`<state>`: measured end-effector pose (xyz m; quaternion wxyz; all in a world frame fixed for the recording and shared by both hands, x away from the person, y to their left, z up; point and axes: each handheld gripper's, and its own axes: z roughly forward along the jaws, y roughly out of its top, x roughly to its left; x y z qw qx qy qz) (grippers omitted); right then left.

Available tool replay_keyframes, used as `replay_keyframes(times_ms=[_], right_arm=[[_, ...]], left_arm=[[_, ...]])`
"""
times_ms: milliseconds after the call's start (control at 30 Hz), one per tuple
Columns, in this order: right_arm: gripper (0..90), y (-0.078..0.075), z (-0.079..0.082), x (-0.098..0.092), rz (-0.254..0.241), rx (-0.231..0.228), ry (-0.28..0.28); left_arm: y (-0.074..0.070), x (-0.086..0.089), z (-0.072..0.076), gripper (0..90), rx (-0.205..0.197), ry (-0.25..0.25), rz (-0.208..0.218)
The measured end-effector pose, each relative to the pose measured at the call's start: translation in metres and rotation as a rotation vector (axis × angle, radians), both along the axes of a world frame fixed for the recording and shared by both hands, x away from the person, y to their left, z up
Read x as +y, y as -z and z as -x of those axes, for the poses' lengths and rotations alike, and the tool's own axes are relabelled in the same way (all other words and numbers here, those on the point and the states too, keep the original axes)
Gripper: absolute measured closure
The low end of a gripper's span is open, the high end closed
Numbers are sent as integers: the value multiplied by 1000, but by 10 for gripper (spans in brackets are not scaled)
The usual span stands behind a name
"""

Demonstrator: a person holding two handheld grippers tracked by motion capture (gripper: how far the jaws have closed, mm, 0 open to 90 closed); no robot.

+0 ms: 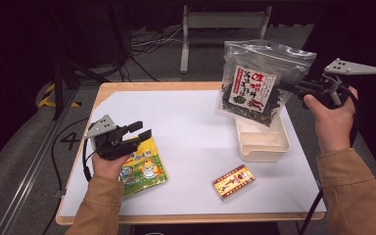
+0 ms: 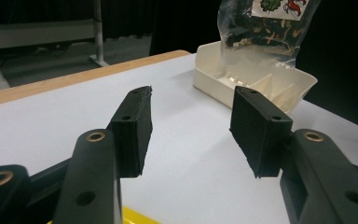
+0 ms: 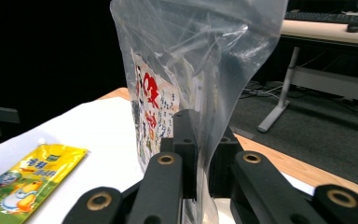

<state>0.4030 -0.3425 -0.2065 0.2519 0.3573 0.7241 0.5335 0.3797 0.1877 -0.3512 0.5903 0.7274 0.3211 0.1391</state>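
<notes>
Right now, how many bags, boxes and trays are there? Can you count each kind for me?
Bags: 2, a clear bag held up by the right gripper and a yellow bag lying flat by the left gripper.
Boxes: 1, a small box.
Trays: 1, a white tray.
Total: 4

Both forearms wear tan sleeves (image 1: 345, 181) with ribbed cuffs. Each black gripper, left (image 1: 136, 132) and right (image 1: 285, 86), carries a grey three-cornered plate (image 1: 355, 67) dotted with small holes. The jaw arms show brass-ringed screw holes (image 2: 95, 136) (matte pads beyond). A black cable (image 1: 84, 164) trails beside the left wrist.
</notes>
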Motion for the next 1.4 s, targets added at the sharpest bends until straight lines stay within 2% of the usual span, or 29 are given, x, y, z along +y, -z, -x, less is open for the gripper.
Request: replay_keyframes(times_ms=[100,400,633,833,1400], right_arm=[[850,1,-2,-2,11,-1,18],[850,5,-8,-9,29,3,60],[850,11,-15,-11,58,9,87],[850,17,-21,-14,79,29,112],[849,28,-34,-23,99,46,195]], left_arm=[[2,0,-1,485,7,-6,-16],[4,1,-3,481,21,-16,-17],[6,1,-5,485,38,-40,-37],[7,2,-6,484,48,-42,-47],[7,-1,-7,482,69,-48,-66]])
